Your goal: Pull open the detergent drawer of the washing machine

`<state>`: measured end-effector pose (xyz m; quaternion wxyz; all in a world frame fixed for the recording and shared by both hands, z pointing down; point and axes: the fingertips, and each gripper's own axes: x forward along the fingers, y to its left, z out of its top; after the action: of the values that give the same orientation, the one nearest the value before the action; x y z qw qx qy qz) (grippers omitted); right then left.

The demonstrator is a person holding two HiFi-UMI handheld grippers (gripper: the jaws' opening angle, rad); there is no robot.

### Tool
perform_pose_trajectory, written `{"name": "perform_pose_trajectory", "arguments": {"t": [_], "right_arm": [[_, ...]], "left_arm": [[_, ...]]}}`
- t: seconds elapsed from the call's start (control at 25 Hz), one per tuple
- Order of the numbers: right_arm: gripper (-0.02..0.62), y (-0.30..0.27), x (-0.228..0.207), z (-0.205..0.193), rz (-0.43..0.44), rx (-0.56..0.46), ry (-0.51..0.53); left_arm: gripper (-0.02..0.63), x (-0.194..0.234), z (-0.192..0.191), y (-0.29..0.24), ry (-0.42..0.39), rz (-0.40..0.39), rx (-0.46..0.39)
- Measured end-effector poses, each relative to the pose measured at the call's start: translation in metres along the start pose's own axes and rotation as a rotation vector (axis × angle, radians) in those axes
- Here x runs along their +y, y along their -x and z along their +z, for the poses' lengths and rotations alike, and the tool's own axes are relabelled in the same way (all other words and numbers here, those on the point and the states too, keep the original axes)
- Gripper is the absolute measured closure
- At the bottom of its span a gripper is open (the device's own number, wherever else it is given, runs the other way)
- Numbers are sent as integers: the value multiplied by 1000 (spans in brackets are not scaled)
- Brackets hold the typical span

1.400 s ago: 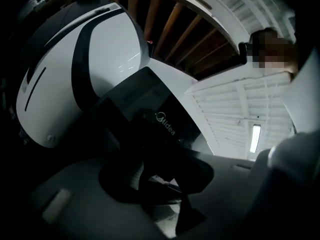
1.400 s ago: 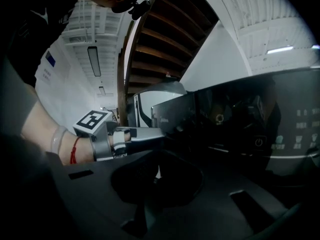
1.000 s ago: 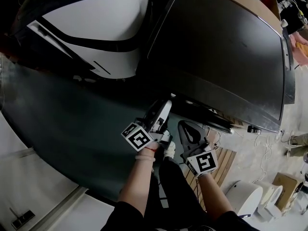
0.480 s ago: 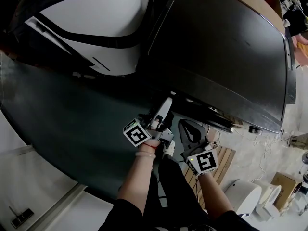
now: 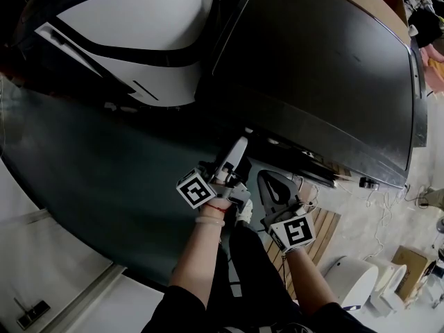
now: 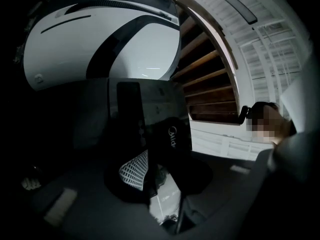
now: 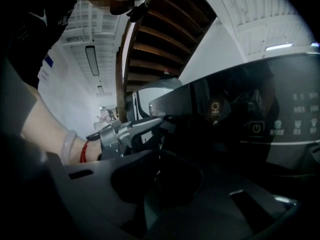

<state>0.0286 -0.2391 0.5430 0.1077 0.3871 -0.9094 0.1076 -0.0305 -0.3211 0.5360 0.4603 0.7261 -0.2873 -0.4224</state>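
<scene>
The washing machine (image 5: 312, 68) fills most of what's in front of the person, its broad black top dark and glossy. To the machine's left stands a white appliance (image 5: 139, 26) with a black band, right up beside it and not part of the job.

Along the machine's front runs the control panel (image 7: 260, 129). Its lit power button (image 7: 256, 128) sits toward the right, well away from where the work is.

The detergent drawer (image 6: 162, 119) is at the machine's front left corner, a shiny black face with part of a brand name printed on it. I can't tell from here whether it has come out of the machine at all.

The left gripper (image 5: 238, 151) is stretched out to that corner. Its jaws are closed on the drawer's front, with the ribbed pad (image 6: 134, 168) flat against the panel's left side. It looks set that way so the pad can bite on the slick face and the arm can draw straight back from the machine.

The right gripper (image 5: 270, 182) hangs just short of the machine's front edge, close to the left one. Its jaws are together with nothing in them. I'd guess it's only waiting, since a drawer like this needs a one-handed pull.
</scene>
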Motion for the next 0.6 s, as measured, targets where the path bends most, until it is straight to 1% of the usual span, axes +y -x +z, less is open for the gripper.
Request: {"name": "perform_pose_trajectory", "arguments": {"t": [0.24,0.44,0.6], "right_arm": [[580,3,5,1,-4,0,-17],[580,6,9,1,-19,-17,-8],[580,11,17,1,-36,-10,-28]], "left_arm": [[488,-1,-1,9,-13,6,6],[488,-4,-3,17,-16,15,24],[488,-10,-5,28,-2,-3,14]]}}
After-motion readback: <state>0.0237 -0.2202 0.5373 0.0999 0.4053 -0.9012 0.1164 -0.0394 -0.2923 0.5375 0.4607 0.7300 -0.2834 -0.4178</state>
